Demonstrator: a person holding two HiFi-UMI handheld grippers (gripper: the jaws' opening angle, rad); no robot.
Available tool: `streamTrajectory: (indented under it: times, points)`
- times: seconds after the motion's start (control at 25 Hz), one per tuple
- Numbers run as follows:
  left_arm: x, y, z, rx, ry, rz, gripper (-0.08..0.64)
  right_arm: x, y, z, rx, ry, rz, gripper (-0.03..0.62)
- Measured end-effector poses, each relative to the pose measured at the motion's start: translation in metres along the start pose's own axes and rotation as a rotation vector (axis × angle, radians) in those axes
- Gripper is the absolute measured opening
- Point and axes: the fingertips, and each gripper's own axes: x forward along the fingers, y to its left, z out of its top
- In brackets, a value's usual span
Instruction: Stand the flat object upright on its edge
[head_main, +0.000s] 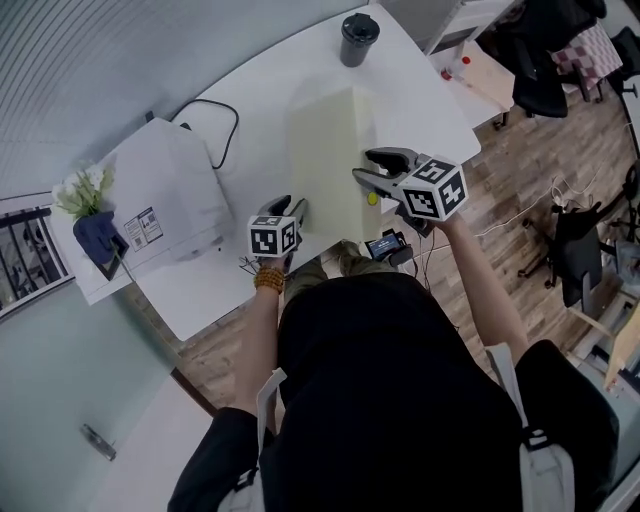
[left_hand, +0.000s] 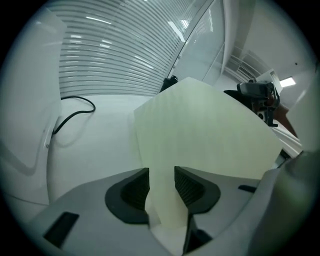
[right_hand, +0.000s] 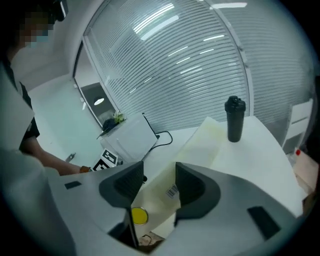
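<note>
Left claw (left_hand: 161, 174) is clamped on the near corner of the board (left_hand: 205, 130), a pad on each face. The board is tipped up off the white worktop (head_main: 260, 110), broad face toward that claw; can't tell if it's fully on edge. Right claw (right_hand: 159, 172) is open and holds nothing, hanging over the board's near right end, where a yellow sticker (right_hand: 139, 215) and barcode (right_hand: 172, 191) show in the gap. A black cup (head_main: 359, 38) stands beyond the far end.

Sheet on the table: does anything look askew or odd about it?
Yes. The sheet is neither flat nor upright: it rises at a slant off the table and looks bent along its length, with its left half in shade.
</note>
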Motion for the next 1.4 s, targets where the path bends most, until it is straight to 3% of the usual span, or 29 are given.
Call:
streamTrajectory:
  times: [0.32, 0.48, 0.64, 0.8, 0.92, 1.12, 1.24, 1.32, 1.4]
  points:
    - [-0.012, 0.025, 0.005, -0.135, -0.094, 0.063, 0.150, 0.044, 0.062, 0.041, -0.219, 0.056, 0.080, 0.163]
    - [-0.014, 0.029, 0.002, -0.163, -0.093, 0.053, 0.156, 0.070, 0.082, 0.048, -0.369, 0.114, 0.037, 0.135]
    - [-0.019, 0.030, -0.008, -0.216, -0.088, 0.021, 0.176, 0.087, 0.098, 0.048, -0.443, 0.155, 0.024, 0.135]
    - [-0.039, 0.019, -0.011, -0.279, -0.143, -0.026, 0.192, 0.091, 0.106, 0.045, -0.502, 0.171, 0.031, 0.135]
    - [-0.061, 0.010, 0.006, -0.325, -0.220, -0.069, 0.193, 0.086, 0.097, 0.054, -0.382, 0.097, 0.047, 0.137]
    - [-0.100, 0.000, 0.053, -0.435, -0.382, -0.191, 0.201, 0.065, 0.054, 0.058, 0.043, -0.043, 0.086, 0.158]
    - [-0.113, -0.013, 0.082, -0.427, -0.421, -0.246, 0.211, 0.048, 0.033, 0.058, 0.260, -0.124, 0.148, 0.158]
    - [-0.116, -0.026, 0.099, -0.396, -0.424, -0.281, 0.215, 0.043, 0.028, 0.057, 0.304, -0.145, 0.191, 0.158]
    - [-0.114, -0.041, 0.113, -0.365, -0.419, -0.316, 0.221, 0.044, 0.030, 0.057, 0.268, -0.127, 0.219, 0.158]
